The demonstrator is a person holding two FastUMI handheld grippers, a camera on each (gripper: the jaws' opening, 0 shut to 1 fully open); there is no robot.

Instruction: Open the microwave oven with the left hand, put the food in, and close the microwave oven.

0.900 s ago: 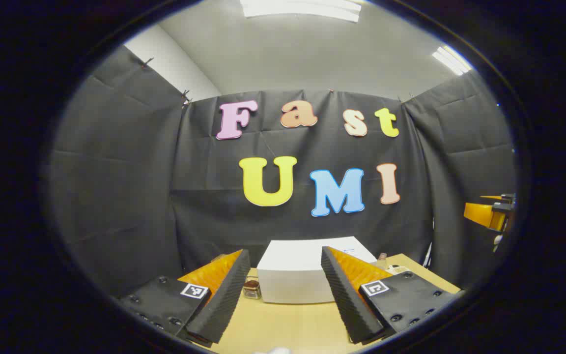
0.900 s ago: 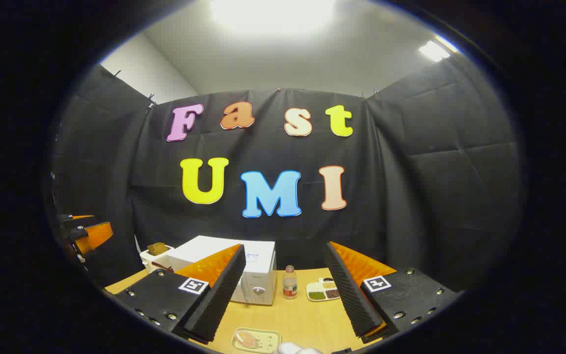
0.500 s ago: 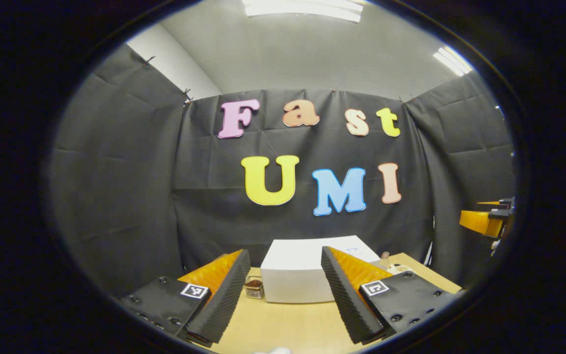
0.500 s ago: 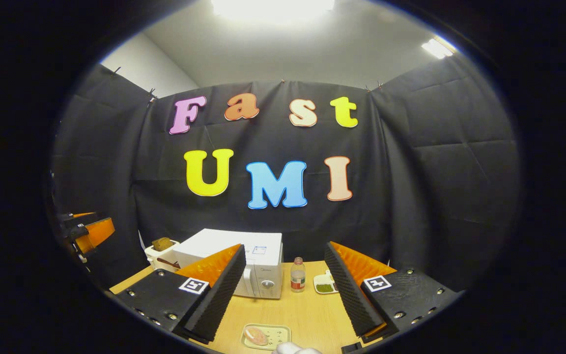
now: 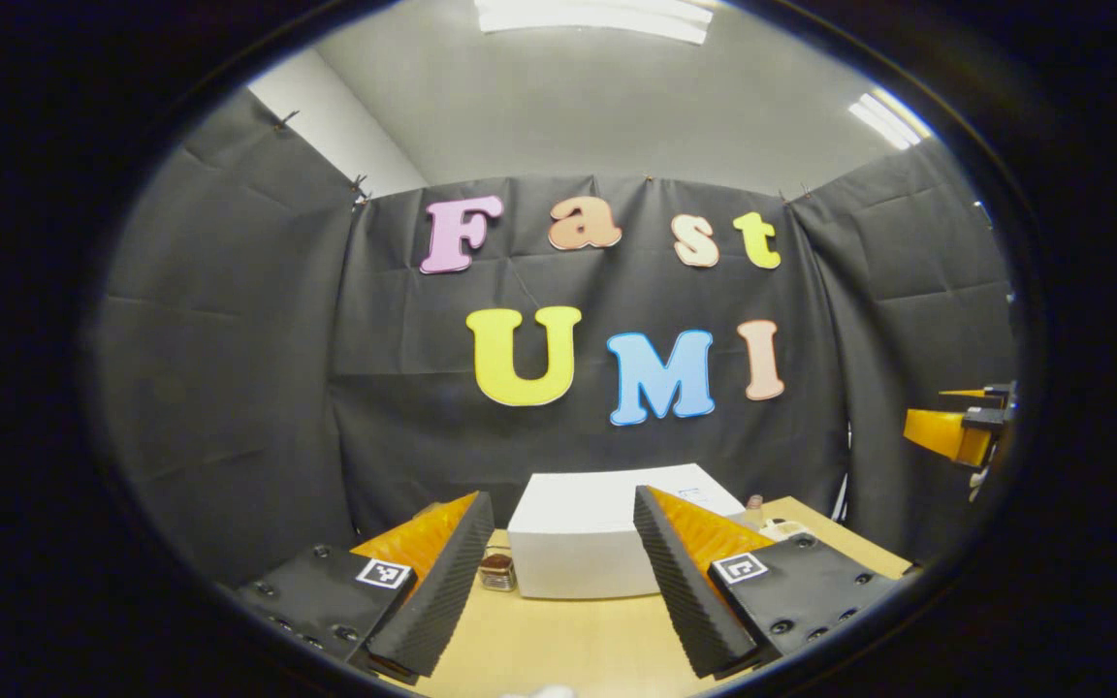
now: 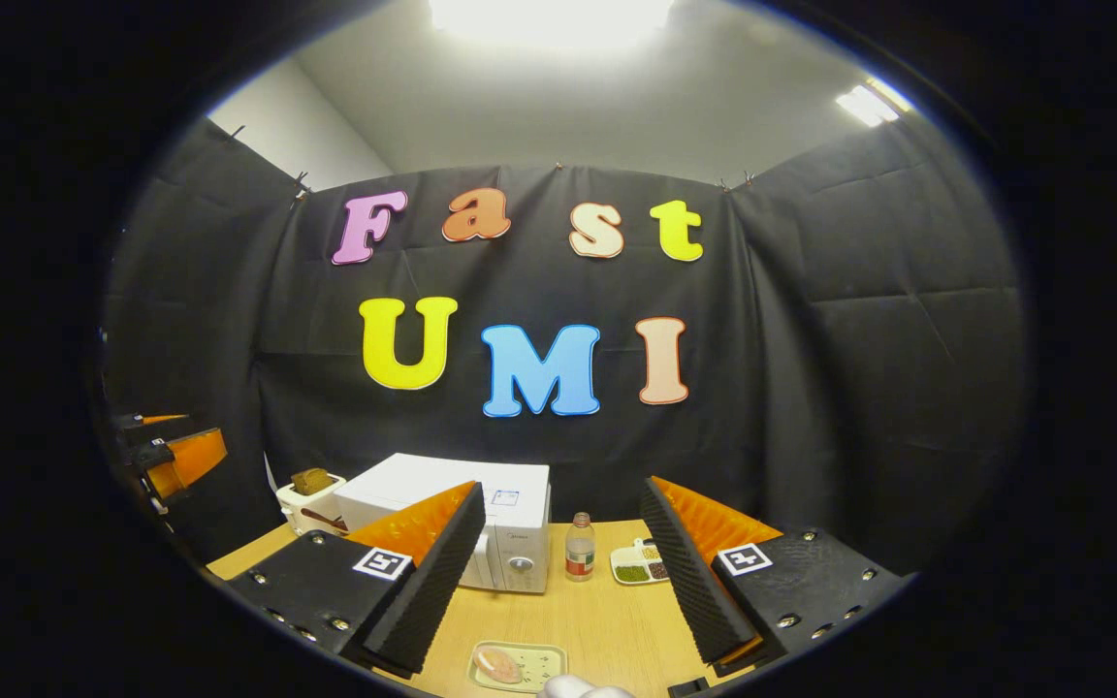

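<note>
The white microwave stands at the back of the wooden table, its door closed and its knob facing the front; the left gripper view has it as a white box straight ahead. A pale tray with a pinkish piece of food lies at the table's near edge. My left gripper is open and empty, held well short of the microwave; it also appears at the far left as the left gripper. My right gripper hangs open and empty above the food tray and is visible as the right gripper.
A small bottle and a divided dish of beans stand right of the microwave. A white toaster with bread sits to its left. A little glass jar is beside the microwave's left corner.
The right gripper's view dipped toward the table, then levelled a little; the food tray shows more fully. The left gripper shifted only slightly. Both grippers stayed open.
</note>
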